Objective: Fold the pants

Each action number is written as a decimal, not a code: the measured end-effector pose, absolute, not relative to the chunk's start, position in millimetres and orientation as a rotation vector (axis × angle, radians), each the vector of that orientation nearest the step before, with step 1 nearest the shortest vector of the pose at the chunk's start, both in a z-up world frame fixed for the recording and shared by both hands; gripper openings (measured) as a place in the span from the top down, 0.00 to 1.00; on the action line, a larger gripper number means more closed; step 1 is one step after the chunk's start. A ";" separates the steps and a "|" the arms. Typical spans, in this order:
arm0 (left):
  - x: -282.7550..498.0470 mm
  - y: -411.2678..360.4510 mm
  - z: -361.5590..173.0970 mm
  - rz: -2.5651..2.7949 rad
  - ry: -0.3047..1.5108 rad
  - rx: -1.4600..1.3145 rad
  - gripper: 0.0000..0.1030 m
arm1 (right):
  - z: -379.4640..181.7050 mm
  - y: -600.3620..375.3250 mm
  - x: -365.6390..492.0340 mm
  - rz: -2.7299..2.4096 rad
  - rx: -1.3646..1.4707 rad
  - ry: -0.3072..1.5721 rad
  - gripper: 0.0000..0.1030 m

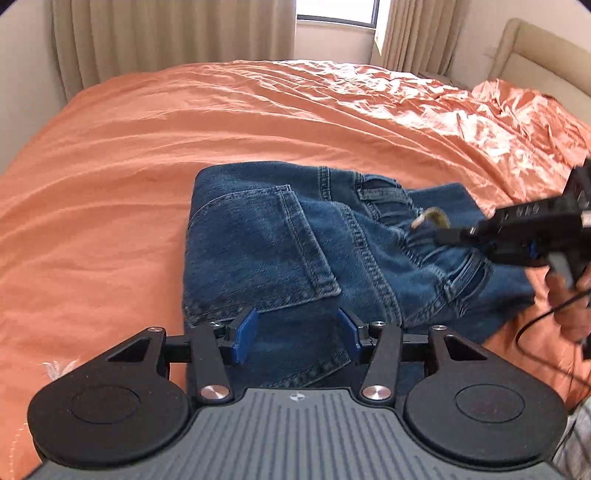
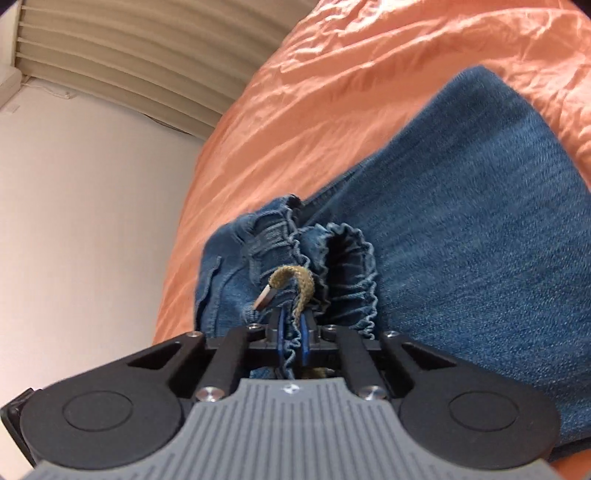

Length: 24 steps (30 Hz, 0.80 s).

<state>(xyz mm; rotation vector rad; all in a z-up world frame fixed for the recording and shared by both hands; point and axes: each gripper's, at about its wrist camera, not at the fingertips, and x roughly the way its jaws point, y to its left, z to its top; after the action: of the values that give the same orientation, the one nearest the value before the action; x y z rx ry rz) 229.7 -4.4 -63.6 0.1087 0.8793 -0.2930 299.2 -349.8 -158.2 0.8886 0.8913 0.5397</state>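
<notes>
Bedroom, bed spread with a rumpled orange duvet [image 1: 221, 122]; beige curtains [image 1: 166, 33] and a window [image 1: 338, 11] behind, padded headboard [image 1: 535, 48] at far right. Blue jeans [image 1: 266, 236] lying mid-bed, already gathered into a compact stack, back pocket uppermost, waistband end toward the right. Folding judged well advanced; final tidying or one more fold probably left, though the layers under the stack cannot be counted. Left gripper [image 1: 297, 334]: blue pads apart, nothing between them, poised over the near edge of the denim. Right gripper [image 2: 291, 336]: pads together, clamped on the elasticated waistband [image 2: 347, 266], olive drawstring [image 2: 295, 282] with metal tip curling just above the pads. Obstacles: loose drawstring liable to stick out of the finished fold; bunched waistband ruffles; a black cable [image 1: 535, 325] trailing beside the person's hand [image 1: 569, 295] at right edge; soft, creased bedding beneath.
</notes>
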 end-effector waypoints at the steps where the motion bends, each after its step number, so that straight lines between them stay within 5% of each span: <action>1: 223.6 -3.6 -64.0 -0.296 0.877 0.142 0.41 | -148.7 -352.2 294.3 0.569 0.894 0.856 0.99; 5: 203.3 -1.3 -73.3 -0.326 0.909 0.258 0.41 | -116.4 -359.5 263.7 0.638 0.829 0.741 1.00; 12: 192.8 -4.7 -103.8 -0.284 0.921 0.428 0.41 | -132.8 -370.2 244.9 0.515 0.870 0.856 1.00; 13: 194.3 -6.7 -106.8 -0.274 0.910 0.448 0.44 | -134.6 -368.6 244.3 0.486 0.839 0.879 1.00; 17: 194.4 -16.0 -108.0 -0.272 0.892 0.501 0.84 | -158.4 -359.3 248.4 0.372 0.763 0.994 1.00; 24: 199.6 -1.0 -119.6 -0.244 1.034 0.510 1.00 | -167.6 -350.6 255.1 0.327 0.692 1.042 1.00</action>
<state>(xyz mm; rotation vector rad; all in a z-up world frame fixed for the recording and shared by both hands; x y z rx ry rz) 199.6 -1.0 -119.6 0.5102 1.0341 -0.2436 255.1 -350.6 -167.6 0.6922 1.0417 0.3272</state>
